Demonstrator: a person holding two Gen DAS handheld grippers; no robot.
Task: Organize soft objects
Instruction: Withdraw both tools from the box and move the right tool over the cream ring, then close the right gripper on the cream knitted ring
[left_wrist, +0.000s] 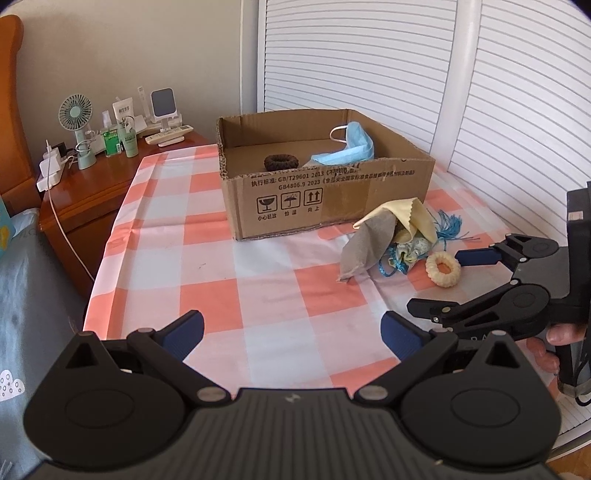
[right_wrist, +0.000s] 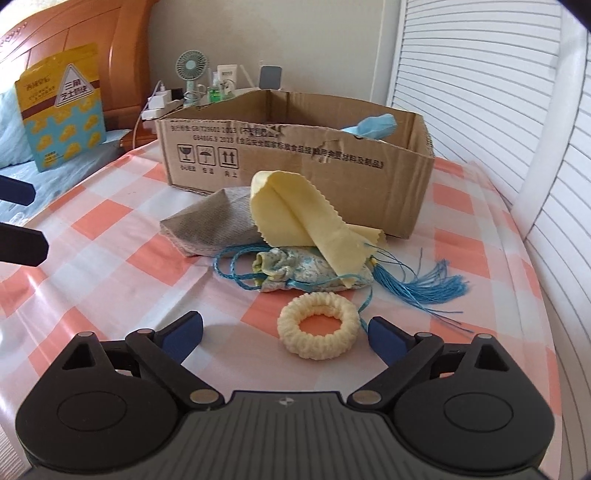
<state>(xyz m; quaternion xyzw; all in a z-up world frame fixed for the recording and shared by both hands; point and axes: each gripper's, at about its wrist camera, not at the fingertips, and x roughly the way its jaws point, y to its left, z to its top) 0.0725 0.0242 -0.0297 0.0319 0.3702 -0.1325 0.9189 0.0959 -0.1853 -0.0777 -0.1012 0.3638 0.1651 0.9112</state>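
A: So, where is the cream hair ring (right_wrist: 318, 325) now, seen from the right tongs (right_wrist: 285, 332)?

B: It lies flat on the checked tabletop (right_wrist: 110, 258), just ahead of them, at about one o'clock between the two blue pads. It sits nearer to the right pad (right_wrist: 386, 338) than to the left one. The pads do not touch it. These tongs stand wide open and grip nothing.

A: Has the ring a long axis?

B: No, it is round, so I judge that the angle of the grip matters little. The tongs only need to come forward and a bit to the right.

A: And the left tongs (left_wrist: 291, 334)?

B: Also open and empty, over bare cloth. From them the ring (left_wrist: 443, 268) is far off at two o'clock, so the right hand is clearly nearer.

A: Where must it go?

B: Probably into the cardboard box (right_wrist: 295, 162) at twelve o'clock, where a dark hair ring (left_wrist: 281, 162) and a blue face mask (left_wrist: 349, 147) already lie. Between ring and box is the pile: yellow cloth (right_wrist: 295, 214), grey cloth (right_wrist: 214, 229), and a small pouch (right_wrist: 306, 271) with blue tassel (right_wrist: 424, 288).
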